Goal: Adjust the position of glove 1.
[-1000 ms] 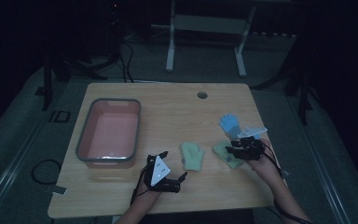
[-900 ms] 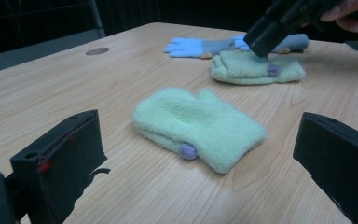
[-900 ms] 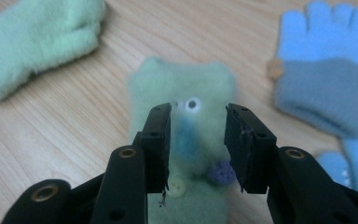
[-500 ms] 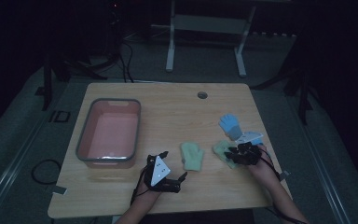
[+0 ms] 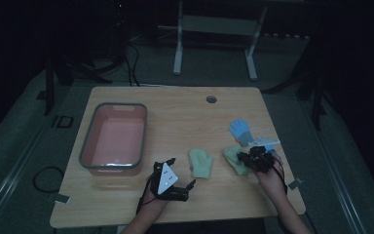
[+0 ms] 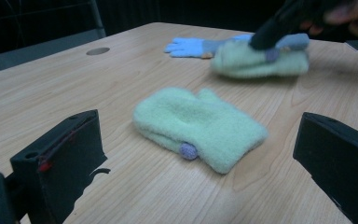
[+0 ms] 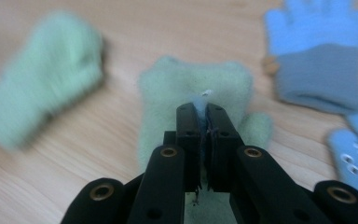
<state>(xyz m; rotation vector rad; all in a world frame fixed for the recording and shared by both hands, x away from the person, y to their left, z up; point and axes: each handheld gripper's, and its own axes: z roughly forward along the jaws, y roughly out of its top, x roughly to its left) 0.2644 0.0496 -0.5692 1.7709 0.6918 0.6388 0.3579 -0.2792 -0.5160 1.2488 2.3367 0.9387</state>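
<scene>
Pinching the right tool (image 7: 203,122) on a green mitten (image 7: 168,93).

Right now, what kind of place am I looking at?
Probably a dim lab or recording room: a wooden table on grey carpet, a pink tub and mittens laid out, cables and stands behind.

dim lab perhaps, cables (image 5: 126,58), metal stand (image 5: 214,39)
</scene>
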